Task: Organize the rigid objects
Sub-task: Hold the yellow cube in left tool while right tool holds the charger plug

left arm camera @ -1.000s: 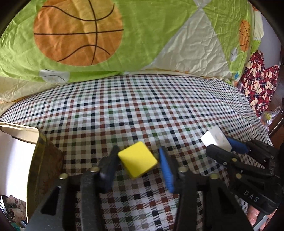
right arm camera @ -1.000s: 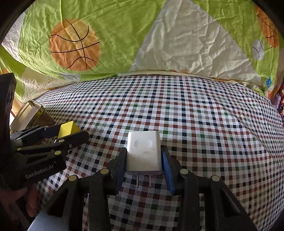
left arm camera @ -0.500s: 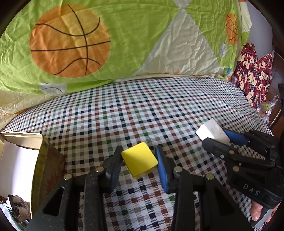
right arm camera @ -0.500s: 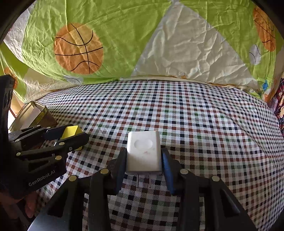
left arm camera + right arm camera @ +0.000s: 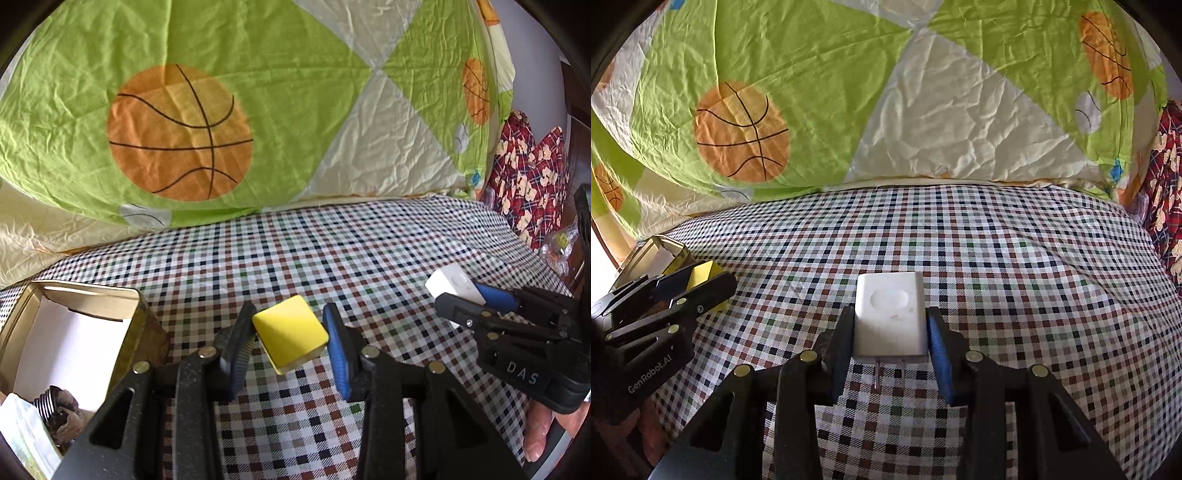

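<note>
My left gripper (image 5: pixel 290 334) is shut on a yellow block (image 5: pixel 290 332) and holds it over the checkered sheet (image 5: pixel 332 251), just right of an open box (image 5: pixel 92 299). My right gripper (image 5: pixel 891 332) is shut on a white plug adapter (image 5: pixel 890 317), prongs pointing back toward the camera. In the left wrist view the right gripper (image 5: pixel 458 295) with the adapter (image 5: pixel 452 282) is at the right. In the right wrist view the left gripper (image 5: pixel 698 284) with the yellow block (image 5: pixel 703 275) is at the left, in front of the box (image 5: pixel 653 247).
The box holds a few small items (image 5: pixel 51 410) at its near end. A green quilt with basketball prints (image 5: pixel 221 110) rises behind the sheet. A red patterned cloth (image 5: pixel 528 177) lies at the far right.
The left gripper has closed on the yellow block and lifted it, moving toward the box. The right gripper keeps hold of the adapter and has shifted slightly.
</note>
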A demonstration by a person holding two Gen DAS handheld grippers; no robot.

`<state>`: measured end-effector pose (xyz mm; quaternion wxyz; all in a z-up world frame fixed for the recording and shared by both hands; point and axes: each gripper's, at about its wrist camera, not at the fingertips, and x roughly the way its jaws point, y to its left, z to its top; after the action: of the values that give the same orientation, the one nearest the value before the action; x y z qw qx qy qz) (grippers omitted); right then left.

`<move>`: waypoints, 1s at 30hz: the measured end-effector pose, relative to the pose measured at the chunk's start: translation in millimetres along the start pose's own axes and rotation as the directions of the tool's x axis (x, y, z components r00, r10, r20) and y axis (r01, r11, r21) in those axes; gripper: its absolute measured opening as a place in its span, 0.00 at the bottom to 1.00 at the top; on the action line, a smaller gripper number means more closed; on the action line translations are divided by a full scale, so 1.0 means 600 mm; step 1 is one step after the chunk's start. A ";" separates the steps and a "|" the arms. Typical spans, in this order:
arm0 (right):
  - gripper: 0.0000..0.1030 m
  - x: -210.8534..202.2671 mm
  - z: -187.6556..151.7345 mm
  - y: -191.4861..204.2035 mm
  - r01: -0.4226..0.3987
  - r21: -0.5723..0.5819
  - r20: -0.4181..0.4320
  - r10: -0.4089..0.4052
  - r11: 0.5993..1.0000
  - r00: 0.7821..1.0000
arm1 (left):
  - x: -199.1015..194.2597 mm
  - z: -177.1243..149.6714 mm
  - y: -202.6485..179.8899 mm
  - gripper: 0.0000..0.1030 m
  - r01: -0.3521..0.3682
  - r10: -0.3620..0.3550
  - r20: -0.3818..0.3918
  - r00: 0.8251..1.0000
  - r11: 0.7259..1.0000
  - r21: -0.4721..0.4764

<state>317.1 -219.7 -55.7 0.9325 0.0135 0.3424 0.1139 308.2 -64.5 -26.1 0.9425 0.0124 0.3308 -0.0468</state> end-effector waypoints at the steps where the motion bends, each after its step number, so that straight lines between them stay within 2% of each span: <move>1: 0.40 -0.005 -0.001 0.000 -0.001 0.002 0.010 0.001 1.000 1.000 | -0.003 0.000 0.001 0.35 0.000 0.000 0.010 1.000 1.000 -0.007; 7: 0.40 -0.030 -0.013 0.009 0.005 -0.004 0.055 -0.005 1.000 0.998 | -0.030 -0.012 0.003 0.35 -0.009 0.010 0.043 0.999 1.000 -0.020; 13: 0.40 -0.056 -0.017 0.022 0.056 -0.038 0.124 -0.051 0.998 0.991 | -0.054 -0.022 0.000 0.35 -0.024 0.025 0.072 0.997 1.000 -0.011; 22: 0.40 -0.093 -0.035 0.033 0.048 -0.014 0.201 -0.044 0.999 0.979 | -0.086 -0.039 0.007 0.35 -0.032 0.035 0.107 0.994 0.999 -0.026; 30: 0.40 -0.112 -0.046 0.051 0.052 -0.035 0.234 -0.042 0.998 0.971 | -0.107 -0.052 0.014 0.35 -0.038 0.042 0.124 0.991 0.999 -0.036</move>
<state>243.1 -206.2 -30.9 0.9687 -0.0004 0.2286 0.0964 239.6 -49.4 -10.3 0.9621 0.0002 0.2716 -0.0230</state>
